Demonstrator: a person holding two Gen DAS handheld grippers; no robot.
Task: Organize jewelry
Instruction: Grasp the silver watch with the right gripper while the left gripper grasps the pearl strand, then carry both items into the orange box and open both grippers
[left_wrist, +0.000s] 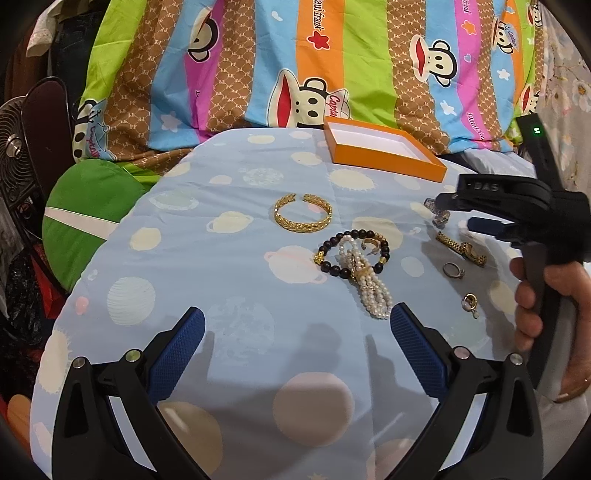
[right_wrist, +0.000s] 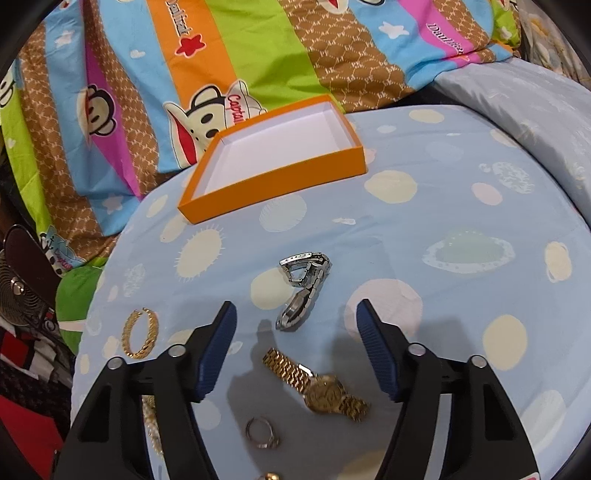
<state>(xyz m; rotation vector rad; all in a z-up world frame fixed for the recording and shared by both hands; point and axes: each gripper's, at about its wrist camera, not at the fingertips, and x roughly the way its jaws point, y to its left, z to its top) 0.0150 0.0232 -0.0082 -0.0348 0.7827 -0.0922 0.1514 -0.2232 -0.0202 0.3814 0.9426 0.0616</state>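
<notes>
the right gripper (right_wrist: 295, 325), released and holding nothing, hovers at the lower centre of the frame over the silver watch (right_wrist: 304, 290), so grasping looks next, then carrying to the orange box (right_wrist: 275, 186) at upper left.

Lying on the table (left_wrist: 229, 332), in the left wrist view: box (left_wrist: 384, 147) at the far edge, nothing inside; bangle (left_wrist: 303, 214) nearer and left of it; beaded bracelet (left_wrist: 354, 254) nearer still, overlapping the pearl strand (left_wrist: 373, 291). Sitting right of these: link watch (left_wrist: 461, 251), ring (left_wrist: 453, 271), earring (left_wrist: 471, 303), each apart. In the right wrist view: folded watch (right_wrist: 304, 291) resting between box and link watch.
</notes>
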